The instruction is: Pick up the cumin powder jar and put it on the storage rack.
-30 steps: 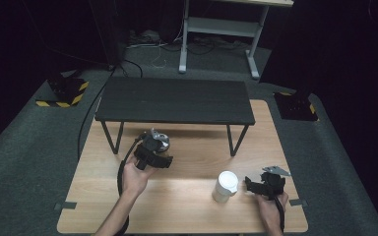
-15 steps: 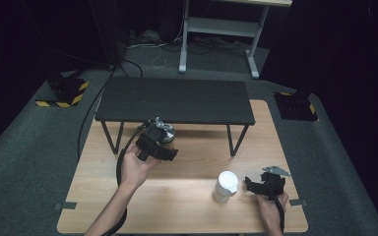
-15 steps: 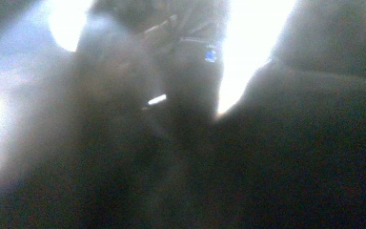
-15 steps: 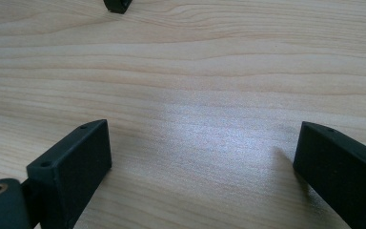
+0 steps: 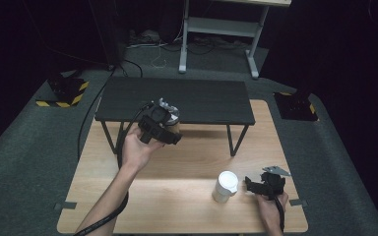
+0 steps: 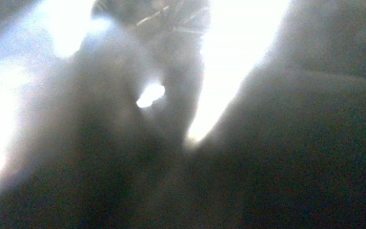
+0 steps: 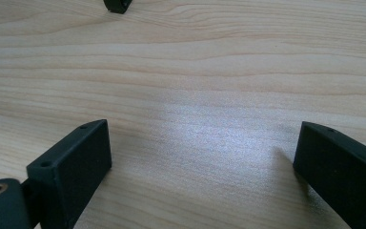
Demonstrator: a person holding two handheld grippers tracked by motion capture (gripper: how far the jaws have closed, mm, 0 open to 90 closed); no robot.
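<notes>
The brown cup [image 5: 173,127], clamped in the left claw [image 5: 170,123], hangs just above the near edge of the black shelf [image 5: 202,101], so it likely needs setting down there next, while the right claw [image 5: 252,184] rests apart on the surface [image 5: 177,167] beside the white cup [image 5: 225,186].

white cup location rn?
High view: white cup stands upright at the wooden table's near right, just left of the right gripper.
</notes>
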